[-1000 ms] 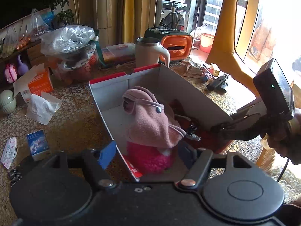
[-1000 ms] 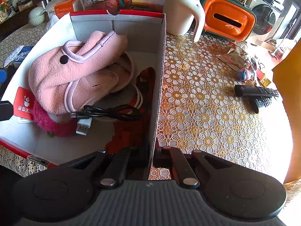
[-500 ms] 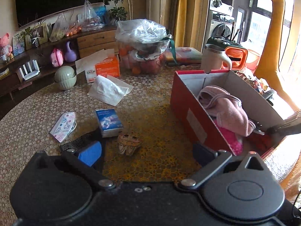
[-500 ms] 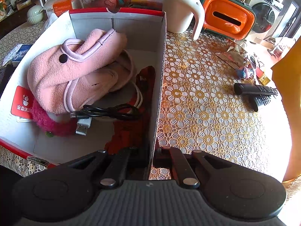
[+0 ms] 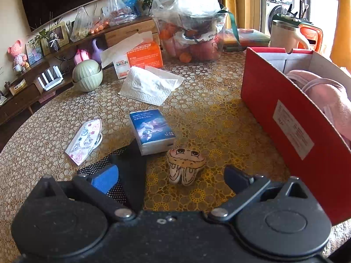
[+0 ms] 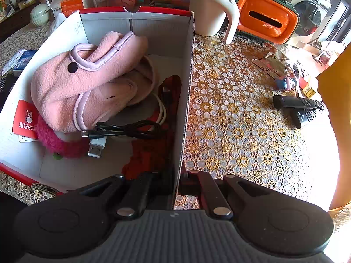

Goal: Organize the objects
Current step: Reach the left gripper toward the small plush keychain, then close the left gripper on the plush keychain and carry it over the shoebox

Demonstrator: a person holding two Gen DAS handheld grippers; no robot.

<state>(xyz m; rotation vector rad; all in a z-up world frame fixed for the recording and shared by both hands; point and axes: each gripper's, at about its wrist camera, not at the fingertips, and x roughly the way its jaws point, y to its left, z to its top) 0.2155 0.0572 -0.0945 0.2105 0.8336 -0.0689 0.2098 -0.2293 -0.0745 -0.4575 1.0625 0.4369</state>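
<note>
My left gripper (image 5: 171,175) is open wide, low over the lace-covered table, left of the red cardboard box (image 5: 285,118). A small cartoon-face toy (image 5: 186,164) lies on the cloth just ahead, between the two fingers and untouched. A blue tissue pack (image 5: 151,131), a printed face mask (image 5: 85,140) and a black dotted pouch (image 5: 125,171) lie close by. My right gripper (image 6: 175,182) is shut on the box's right wall (image 6: 186,87). Inside the box are a pink fleece garment (image 6: 92,79), a black cable (image 6: 127,129) and a magenta plush (image 6: 57,142).
Behind the left gripper's area are white tissues (image 5: 151,85), an orange tissue box (image 5: 142,57), a green bowl (image 5: 87,74) and a bagged fruit tub (image 5: 193,35). Right of the box stand a white mug (image 6: 210,11), an orange dispenser (image 6: 265,19) and two remotes (image 6: 302,107).
The left gripper has swung out of the box to the table on its left, sunk toward the cartoon toy and opened wider. The right gripper keeps still on the box wall.
</note>
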